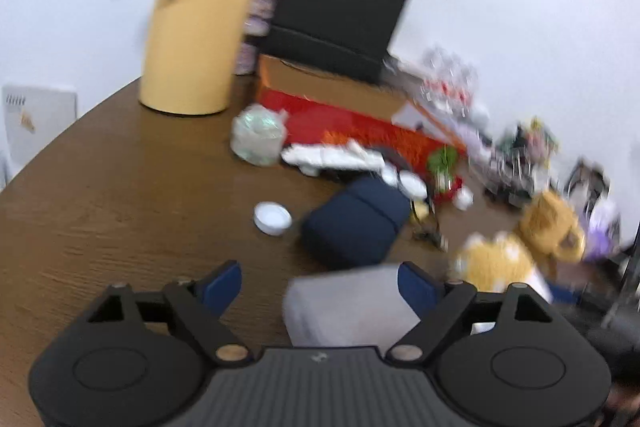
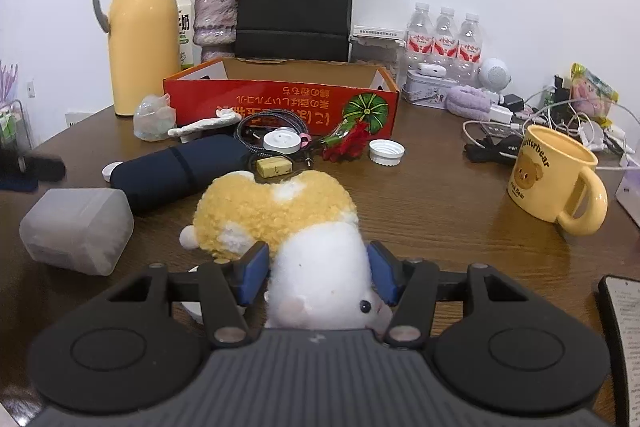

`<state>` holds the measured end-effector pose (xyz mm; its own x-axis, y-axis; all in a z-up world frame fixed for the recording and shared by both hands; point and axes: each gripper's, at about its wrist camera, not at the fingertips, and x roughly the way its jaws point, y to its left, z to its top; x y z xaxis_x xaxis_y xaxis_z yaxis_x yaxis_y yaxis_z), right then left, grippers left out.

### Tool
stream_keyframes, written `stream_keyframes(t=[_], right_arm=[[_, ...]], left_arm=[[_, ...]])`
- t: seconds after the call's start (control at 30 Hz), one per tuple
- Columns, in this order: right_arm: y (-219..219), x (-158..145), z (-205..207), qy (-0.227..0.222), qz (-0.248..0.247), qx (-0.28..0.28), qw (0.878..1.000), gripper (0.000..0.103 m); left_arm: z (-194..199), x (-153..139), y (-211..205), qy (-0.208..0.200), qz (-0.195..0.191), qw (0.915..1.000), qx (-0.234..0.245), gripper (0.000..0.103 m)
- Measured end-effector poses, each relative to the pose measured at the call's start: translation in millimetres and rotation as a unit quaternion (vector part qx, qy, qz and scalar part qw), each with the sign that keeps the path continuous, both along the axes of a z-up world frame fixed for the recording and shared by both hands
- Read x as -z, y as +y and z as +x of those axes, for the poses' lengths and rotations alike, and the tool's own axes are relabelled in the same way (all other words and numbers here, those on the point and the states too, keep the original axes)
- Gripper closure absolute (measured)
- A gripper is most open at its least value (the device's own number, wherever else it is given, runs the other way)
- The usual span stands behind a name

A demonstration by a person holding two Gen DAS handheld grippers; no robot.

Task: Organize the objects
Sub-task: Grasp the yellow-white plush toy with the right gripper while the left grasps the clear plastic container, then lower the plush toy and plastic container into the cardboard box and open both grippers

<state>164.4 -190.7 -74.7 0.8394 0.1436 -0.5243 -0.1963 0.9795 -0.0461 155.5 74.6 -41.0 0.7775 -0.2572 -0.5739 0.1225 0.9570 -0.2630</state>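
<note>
Squeezing the plush hamster [image 2: 296,227] by its white head, the right gripper [image 2: 316,279] sits low and level over the tabletop [image 2: 440,203]. Soft fluff could slip or drag when lifted. Left gripper [image 1: 320,283] hangs wide, tilted, grey box [image 1: 344,307] between its fingers, untouched I think.

Three water bottles [image 2: 443,37], two white caps [image 2: 386,151] (apart), one mug [image 2: 554,179], one plush [image 2: 280,215].
</note>
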Motion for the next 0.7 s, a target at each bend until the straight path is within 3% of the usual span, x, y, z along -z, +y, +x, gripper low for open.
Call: stream_keyframes(t=[0.07,0.13,0.27,0.4,0.6,0.7], right_arm=[[0,0,-2,0.0,-0.004,0.005,1.0,0.048],[-2,-3,-7,-0.005,-0.007,0.005,1.0,0.048],[-9,-5,-13,-0.006,0.0,0.012,1.0,0.048],[-12,-5,-13,-0.007,0.002,0.012,1.0,0.048],[-8,-4,-2,0.001,-0.021,-0.014,1.0,0.043],[-8,-6,6,0.008,-0.032,-0.035,0.999,0.046]], left_arm=[[-9,2,-15,0.016,0.006,0.9996,0.022,0.021],[-25,-3,-30,0.058,0.02,0.9932,0.099,0.021],[-48,-14,-48,0.025,0.036,0.9857,0.163,0.02],[-30,-11,-54,-0.019,0.111,0.9868,0.116,0.018],[7,11,-61,0.01,0.094,0.9866,0.133,0.02],[11,19,-70,0.04,0.106,0.9838,0.139,0.036]])
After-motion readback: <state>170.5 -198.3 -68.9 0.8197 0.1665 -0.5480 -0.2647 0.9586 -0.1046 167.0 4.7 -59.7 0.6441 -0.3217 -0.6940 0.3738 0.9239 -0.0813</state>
